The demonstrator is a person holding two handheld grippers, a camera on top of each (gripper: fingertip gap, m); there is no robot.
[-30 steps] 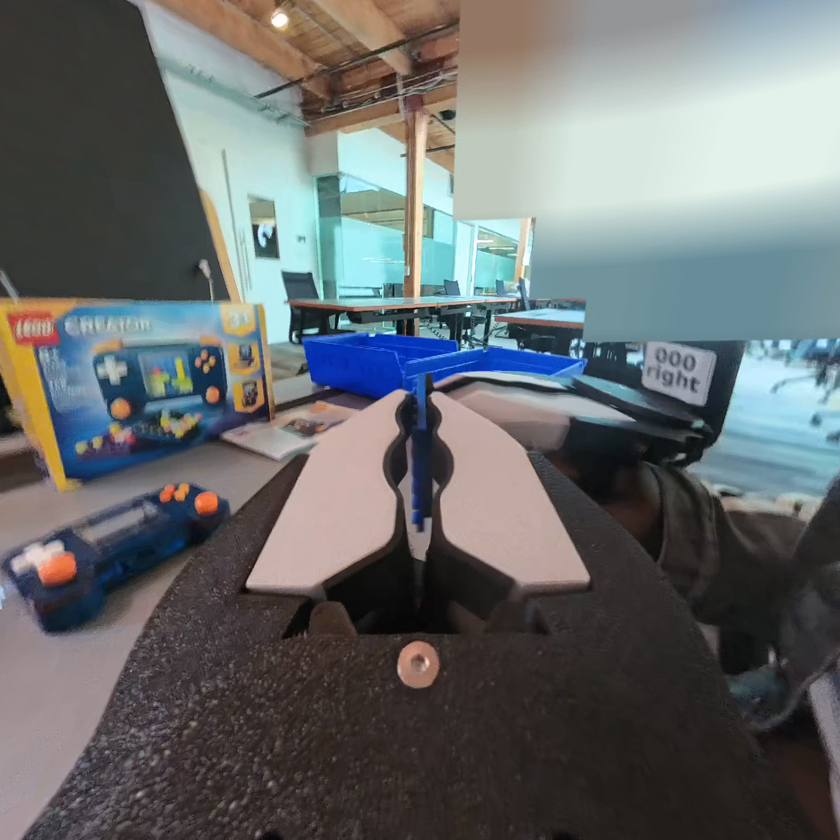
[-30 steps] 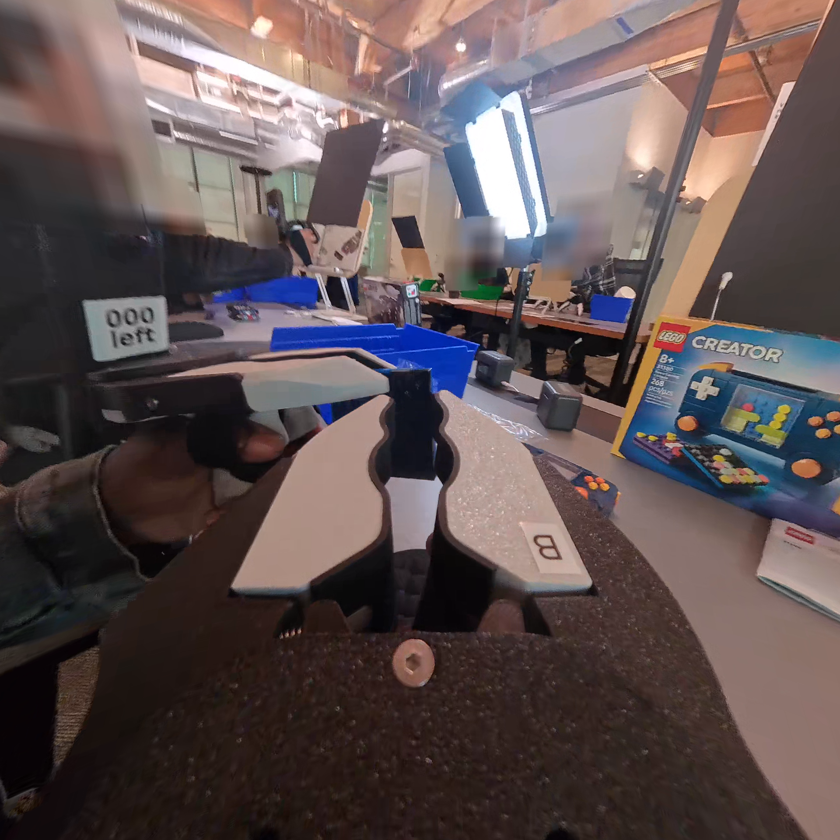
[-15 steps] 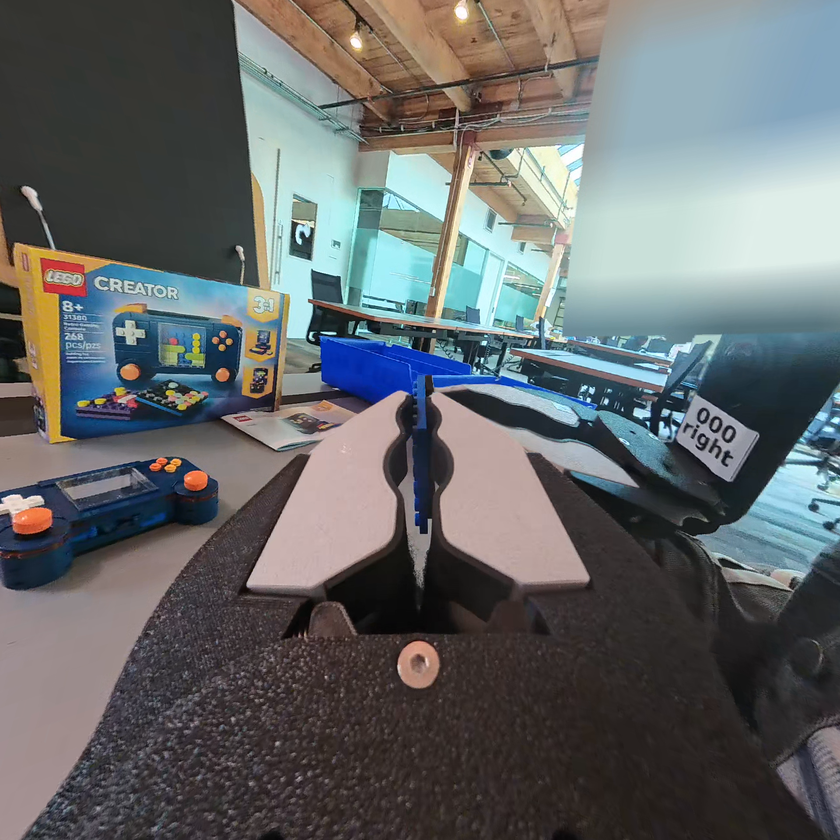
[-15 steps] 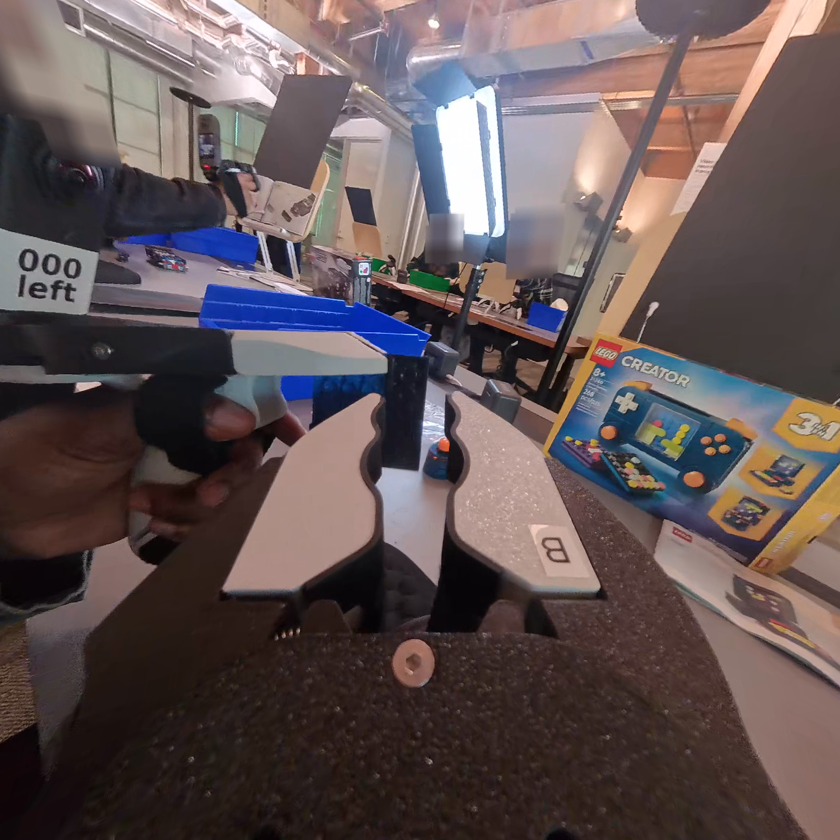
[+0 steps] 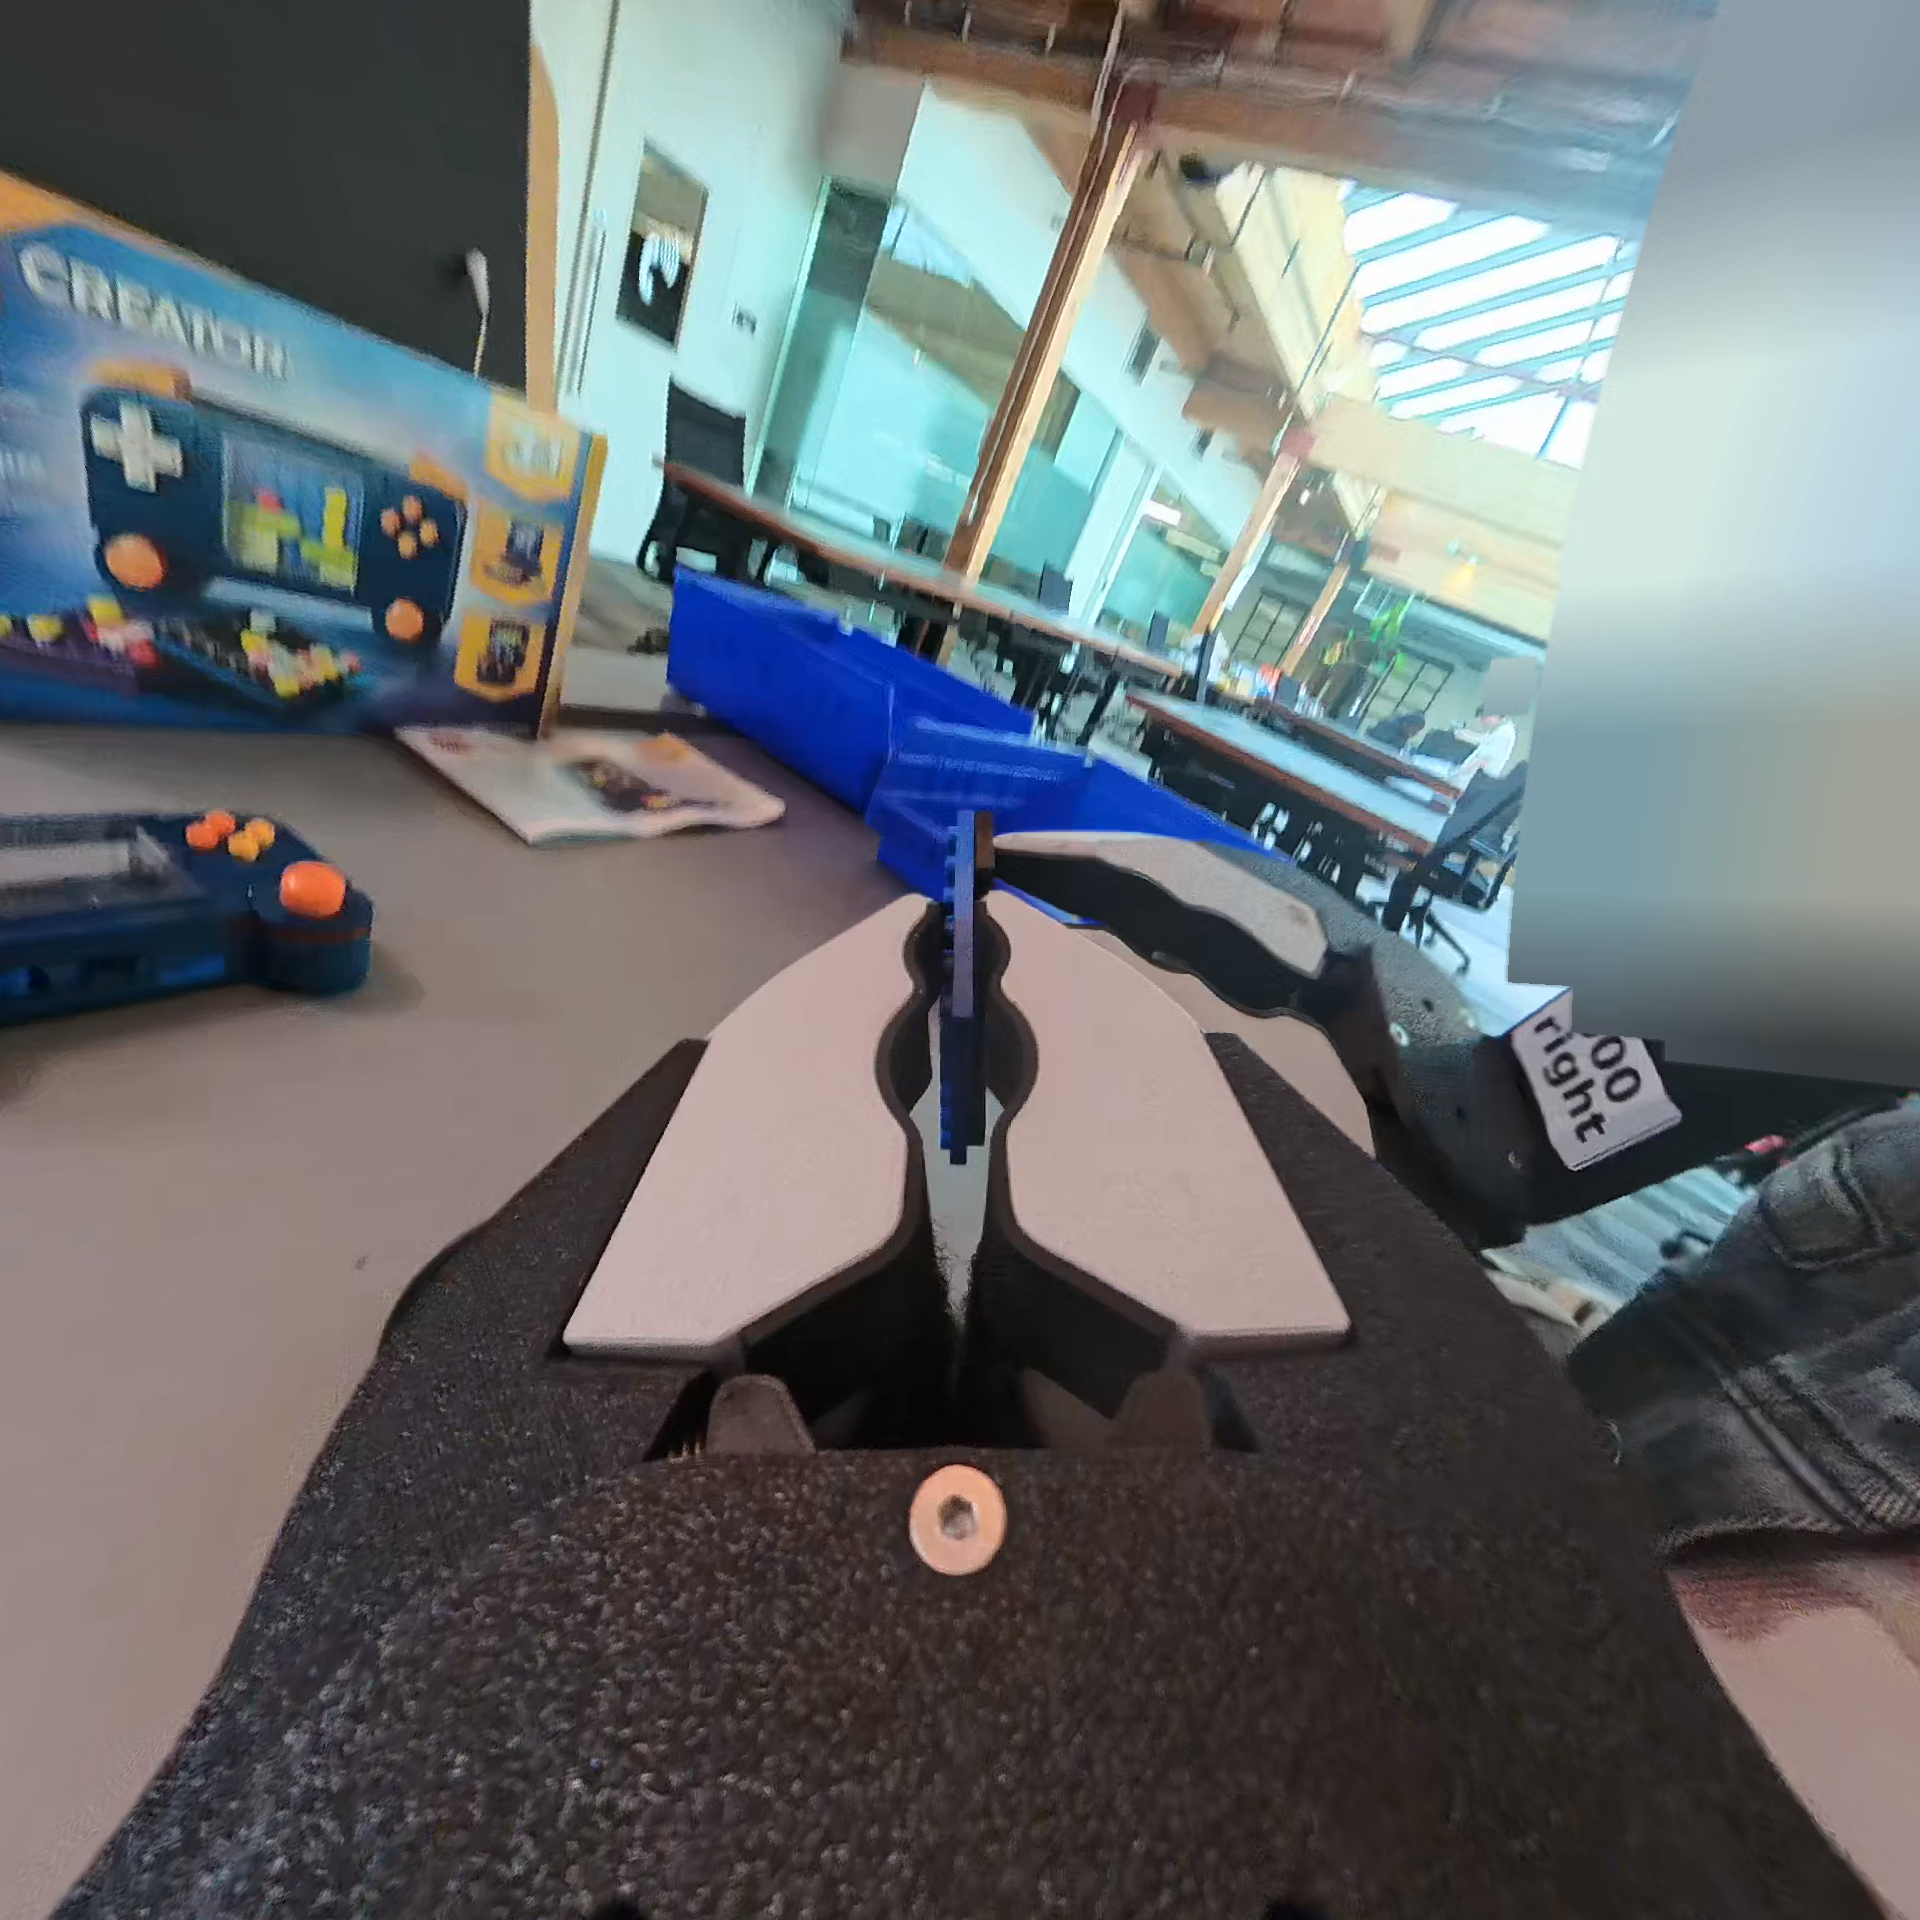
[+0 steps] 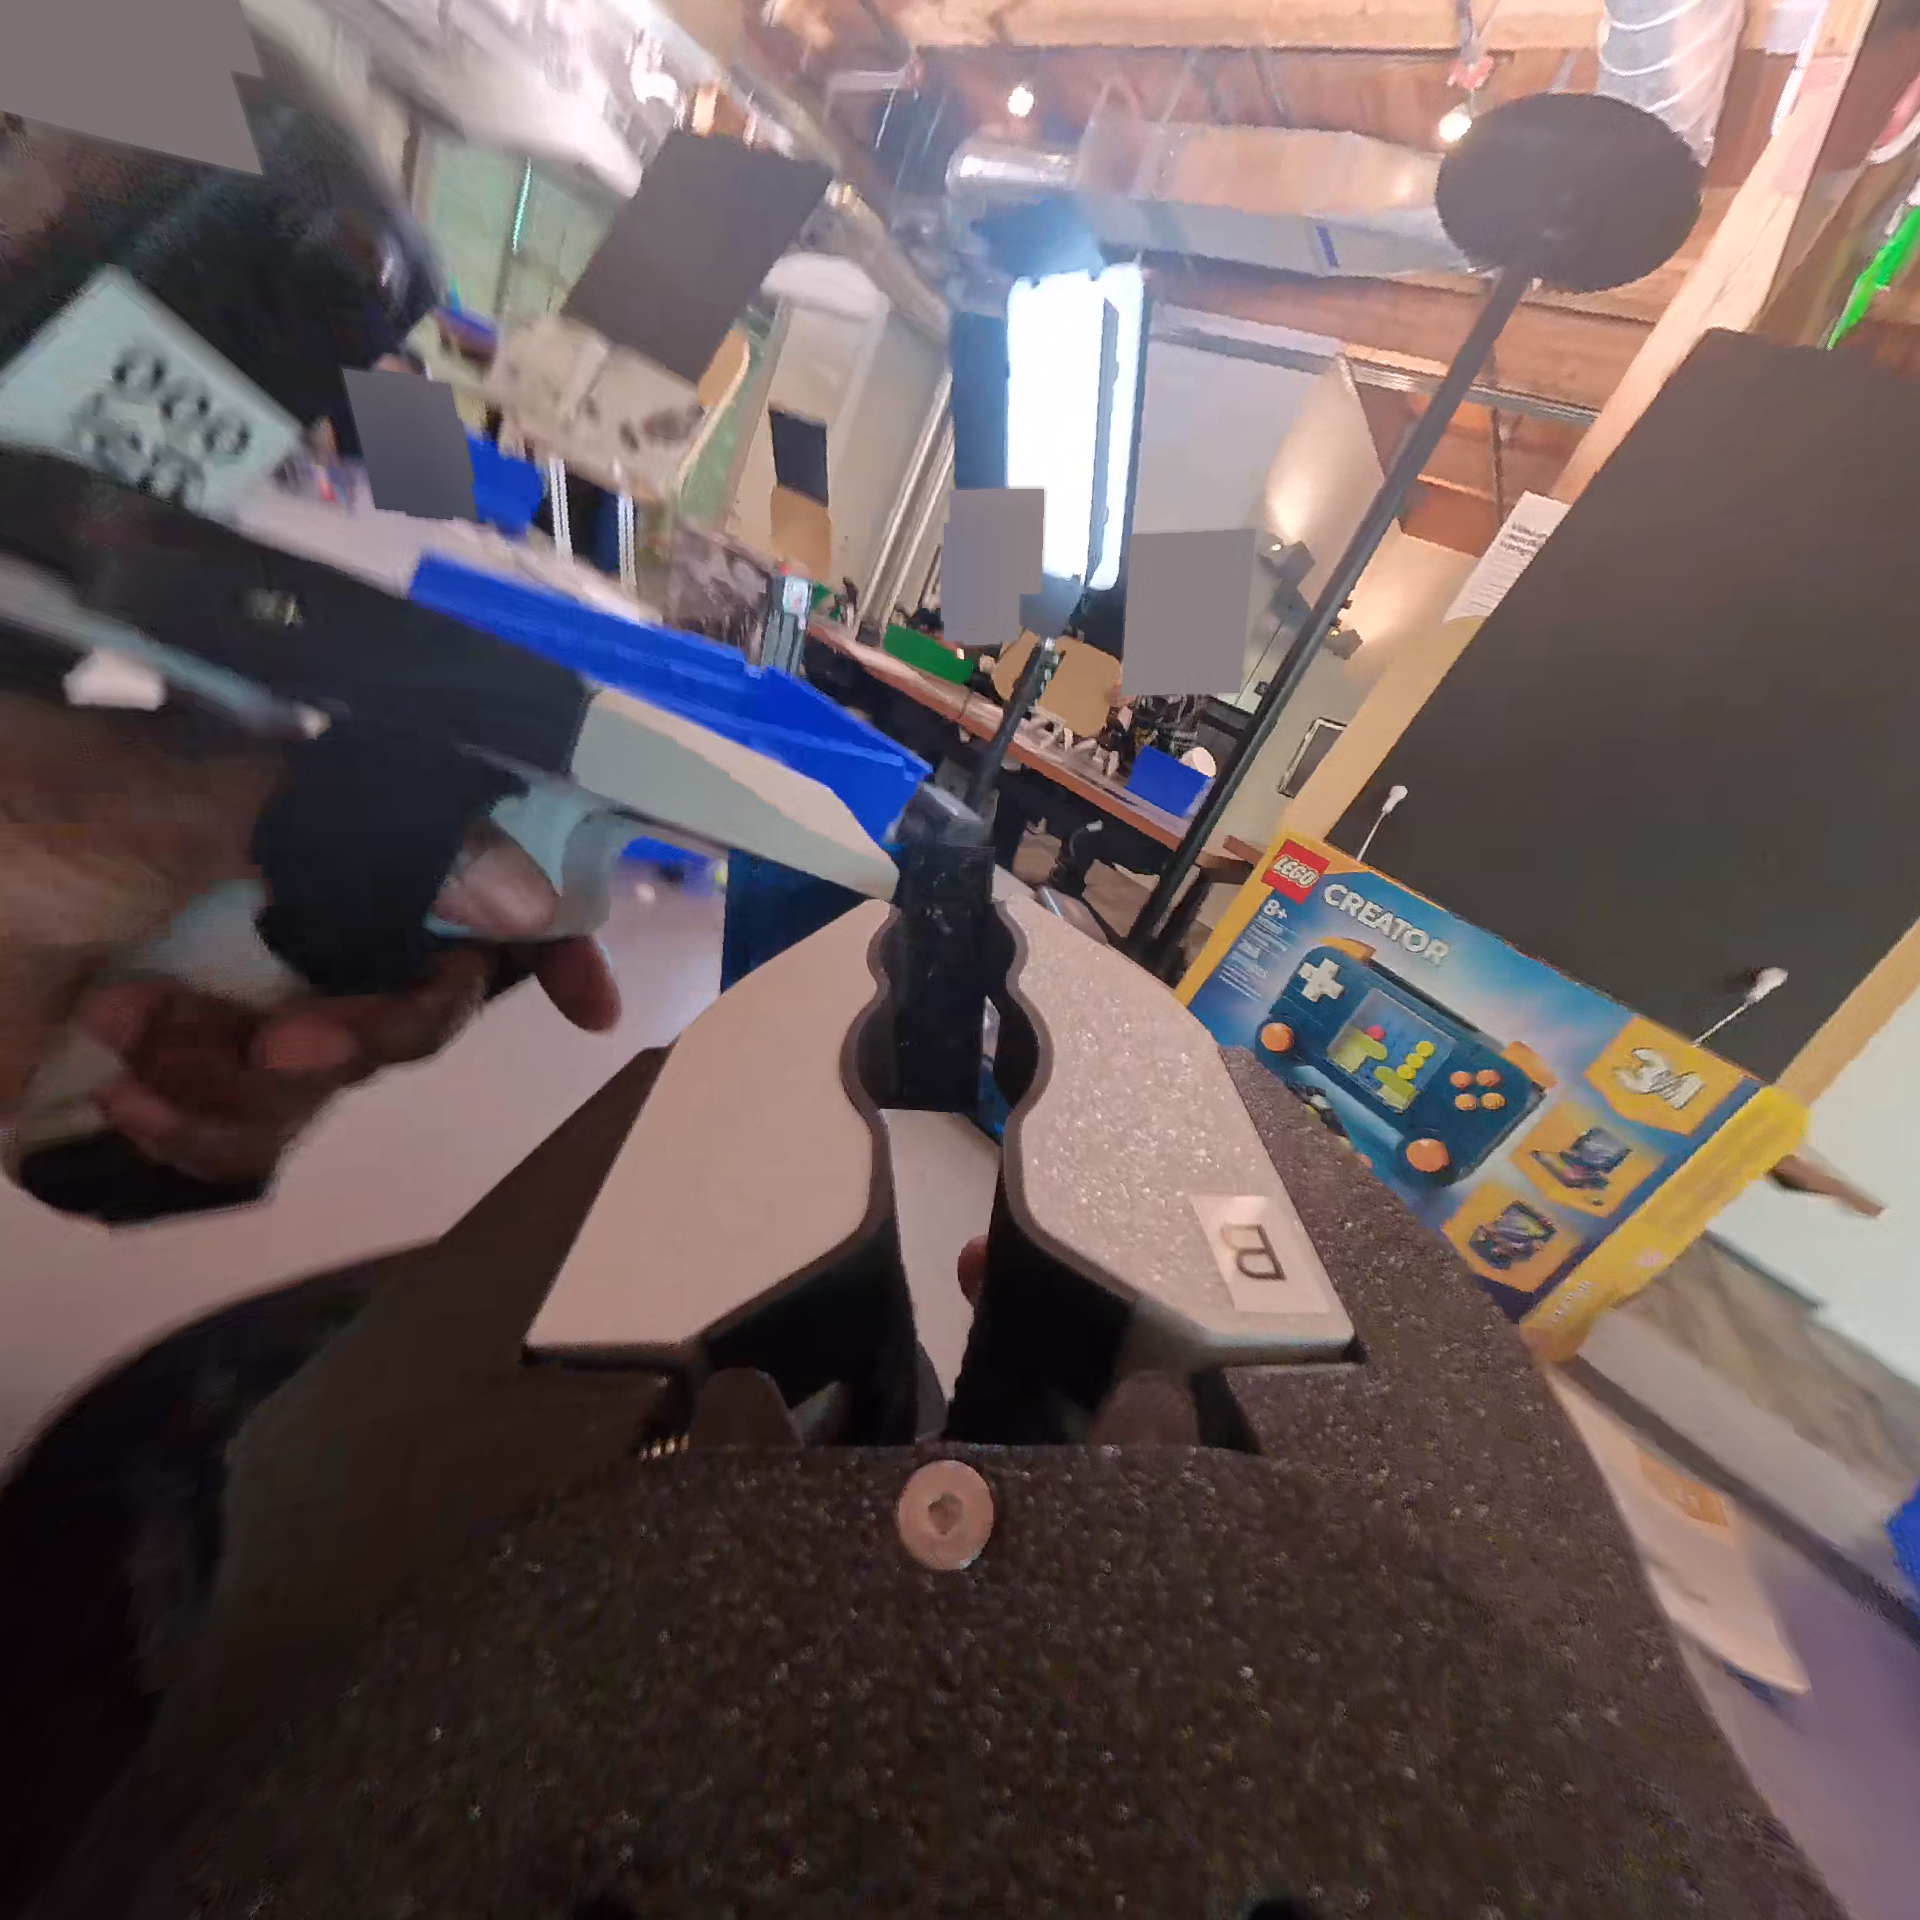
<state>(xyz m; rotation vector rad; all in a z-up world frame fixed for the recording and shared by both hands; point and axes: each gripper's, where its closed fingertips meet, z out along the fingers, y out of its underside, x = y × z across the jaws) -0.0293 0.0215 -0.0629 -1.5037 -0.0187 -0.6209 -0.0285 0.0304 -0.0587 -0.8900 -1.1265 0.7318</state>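
The thin blue plate (image 5: 961,997) stands on edge between my left gripper (image 5: 961,935) fingers, clamped near their tips, with its upper end projecting past them. I judge it light, rigid plastic with smooth faces and a studded edge. It should not flex, but it could pivot or slip if held only at one corner. The best hold is across its flat faces, close to the middle of its length.

Left gripper: the jaws are closed almost fully, with only the plate's thickness between them. The pads press on both flat faces.

My right gripper (image 6: 940,935) grips a dark block (image 6: 940,987) in the notch near its fingertips. The jaws are nearly together at the tips and clenched on the block, with a narrow gap behind it. The block looks stiff and light. Motion blur hides its surface detail.

In the right wrist view, the left gripper's finger comes in from the left and its tip meets the top of the dark block. I cannot tell whether the plate and the block are actually touching.

Left of the left fingers, on the grey table (image 5: 520,1039), lie a dark blue handheld model (image 5: 177,914), a booklet (image 5: 592,779) and a printed box (image 5: 281,520). A blue bin (image 5: 831,686) sits just beyond the fingertips.
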